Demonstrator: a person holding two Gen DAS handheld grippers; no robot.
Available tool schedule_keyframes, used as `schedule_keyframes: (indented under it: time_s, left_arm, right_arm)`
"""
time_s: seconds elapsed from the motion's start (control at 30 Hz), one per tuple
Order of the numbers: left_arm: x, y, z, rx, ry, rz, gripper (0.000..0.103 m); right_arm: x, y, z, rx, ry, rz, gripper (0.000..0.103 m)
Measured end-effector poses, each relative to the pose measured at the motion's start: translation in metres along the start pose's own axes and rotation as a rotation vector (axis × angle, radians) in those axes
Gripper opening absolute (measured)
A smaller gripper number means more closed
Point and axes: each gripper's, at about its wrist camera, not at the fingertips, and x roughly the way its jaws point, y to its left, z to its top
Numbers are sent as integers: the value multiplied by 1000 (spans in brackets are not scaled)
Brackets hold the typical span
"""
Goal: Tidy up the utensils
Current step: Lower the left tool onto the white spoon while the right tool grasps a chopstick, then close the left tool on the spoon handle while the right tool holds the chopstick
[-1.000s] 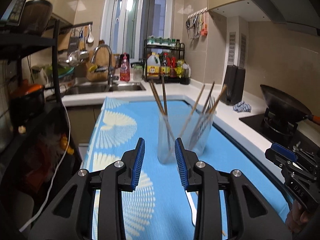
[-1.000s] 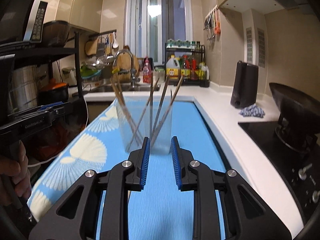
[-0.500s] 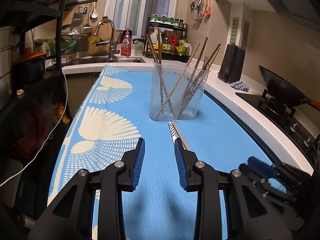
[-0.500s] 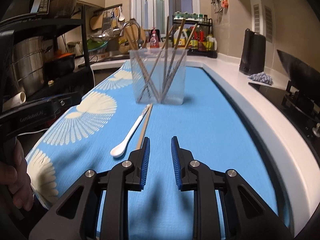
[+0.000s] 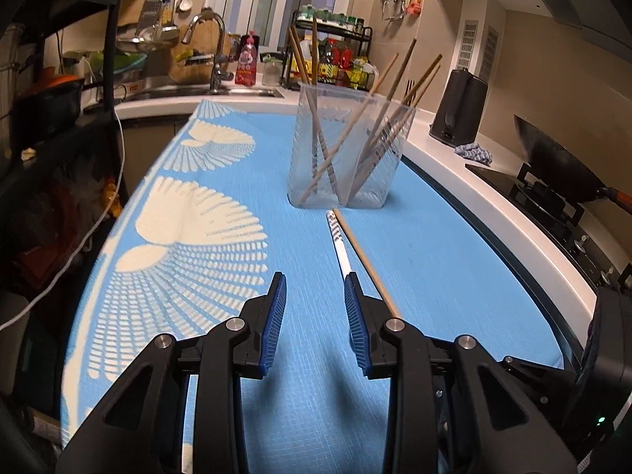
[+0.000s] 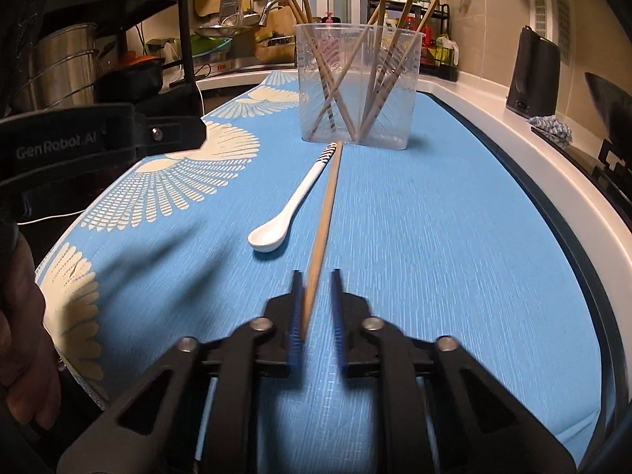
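Chopstick (image 6: pixel 324 213) lies just before holder (image 6: pixel 357 87), spoon (image 6: pixel 290 201) beside it; my right gripper (image 6: pixel 316 296) closing narrowly around chopstick; left gripper (image 5: pixel 312 304) part-open, empty.

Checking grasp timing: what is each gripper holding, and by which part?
Nothing clamped yet. Right gripper is closing its jaws around the chopstick at its near end; left gripper holds nothing.

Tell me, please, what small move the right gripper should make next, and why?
Probably finish closing the right gripper on the loose chopstick and then lift it. Its jaws are closing with the chopstick's near end between them, close to the left pad and still flat on the blue mat. The clear holder with the other chopsticks stands straight ahead.
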Motion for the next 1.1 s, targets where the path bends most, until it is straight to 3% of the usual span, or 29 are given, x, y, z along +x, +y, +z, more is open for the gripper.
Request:
schedule_keyframes:
  time_s: [0.23,0.3,0.4,0.47,0.67,0.77,0.87,1.1]
  left_arm:
    - [33,-10,-18,-82,90,-84,31]
    - [41,-16,-22,-83,107,-80,31]
    - [50,-24,-28,-69,141,-51,17]
    - [49,-29,-30,-56,140,-42,13]
    - [44,-39,-36,-9,146,-30,13]
    - [40,-45,-41,31,127,6,12]
    - [33,-41,-43,8,104,27,11]
    - [13,-28,-57,-18,52,161,11]
  right_arm:
    - [-10,-23,-3,41,-13,-34,5]
    - [-12,-31,-4,52,-17,-48,5]
    - [-15,-43,-8,65,-22,-67,5]
    - [-16,-50,-10,75,-22,-76,5]
    - [-14,-55,-18,87,-2,-72,5]
    - [-13,-55,-17,90,-4,-69,5]
    - [-13,-55,-17,97,-3,-66,5]
    - [-14,-56,-19,113,-11,-99,5]
